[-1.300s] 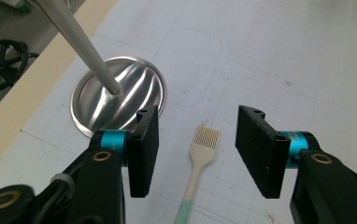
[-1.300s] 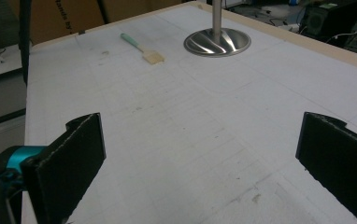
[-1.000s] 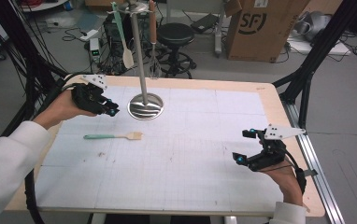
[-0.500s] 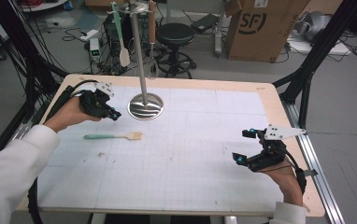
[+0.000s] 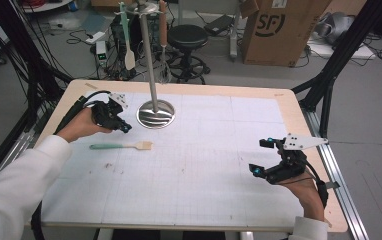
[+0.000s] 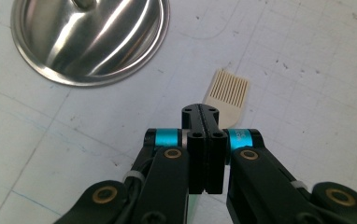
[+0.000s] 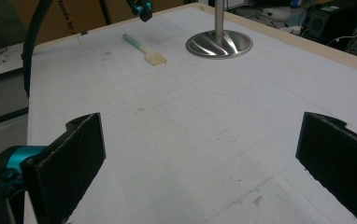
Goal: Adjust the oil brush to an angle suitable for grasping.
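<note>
- Left claw (image 6: 203,114): jaws pressed flat together, nothing between them. It has just been closing, on air. Tips hover just short of the brush (image 6: 226,95); bristle end sticks out past them.
- Brush lies flat on the bench (image 5: 204,200), left of centre, just in front of the stand base (image 5: 155,114). Teal handle points toward the person's left, cream bristle head toward bench centre.
- Handling, my read: light, slim, silicone-type. Handle probably stiff enough to pinch; bristle head soft and floppy, bad grip point. Smooth handle could slip or roll in the pads.
- Best hold: mid-handle, jaws across the narrow axis, a bit toward the head for balance. It lies low on the mat, so the claw must open first and come down nearly to the surface.
- Right claw (image 5: 269,160): jaws wide apart, empty, parked low near the right front of the bench, well apart from the brush.
- Hidden: the left claw's own body covers the whole handle in the left gripper view.
- Can't tell whether the left tips touch the brush or sit just above it.
- Stand pole (image 5: 149,60) is cut off at the top of the high view; a spatula (image 5: 128,37) and another utensil hang there, hooks not legible.
</note>
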A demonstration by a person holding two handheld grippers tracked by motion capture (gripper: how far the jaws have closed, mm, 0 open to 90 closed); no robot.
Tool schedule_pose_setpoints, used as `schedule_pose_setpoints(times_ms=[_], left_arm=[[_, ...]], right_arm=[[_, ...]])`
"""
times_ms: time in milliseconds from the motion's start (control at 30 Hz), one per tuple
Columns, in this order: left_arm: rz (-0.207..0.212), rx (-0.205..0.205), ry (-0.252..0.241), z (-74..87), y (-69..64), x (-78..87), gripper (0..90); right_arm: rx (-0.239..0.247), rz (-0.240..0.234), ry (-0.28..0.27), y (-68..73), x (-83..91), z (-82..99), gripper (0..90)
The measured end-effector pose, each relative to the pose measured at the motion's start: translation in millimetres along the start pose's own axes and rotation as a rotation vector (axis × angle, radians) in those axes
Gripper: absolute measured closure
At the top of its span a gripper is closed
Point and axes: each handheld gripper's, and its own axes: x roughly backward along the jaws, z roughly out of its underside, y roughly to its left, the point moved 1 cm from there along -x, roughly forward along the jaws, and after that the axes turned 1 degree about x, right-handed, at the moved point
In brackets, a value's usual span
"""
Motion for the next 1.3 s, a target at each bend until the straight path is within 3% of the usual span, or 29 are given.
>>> schedule_pose_setpoints(times_ms=[400, 567, 700, 833, 1300], left_arm=[[0.008, -0.001, 0.036, 1.9, 1.4, -16.5, 89.8], [0.008, 0.017, 0.039, 4.1, 0.1, -24.1, 89.8], [0.011, 0.001, 0.064, 3.3, -0.9, -28.9, 89.8], [0.014, 0.017, 0.063, 2.7, -2.6, -35.5, 89.8], [0.034, 0.003, 0.128, 1.7, -6.2, -47.3, 89.8]], right_arm=[[-0.004, -0.002, 0.003, -0.7, -1.0, 1.0, 0.2], [-0.008, -0.004, 0.003, -0.1, -0.8, 0.6, 0.2], [-0.004, -0.005, 0.0, -0.2, -1.1, 0.5, 0.2], [-0.002, -0.005, 0.004, 0.0, -1.2, 0.7, 0.2], [-0.008, -0.007, 0.003, -0.3, -0.5, 1.2, 0.2]])
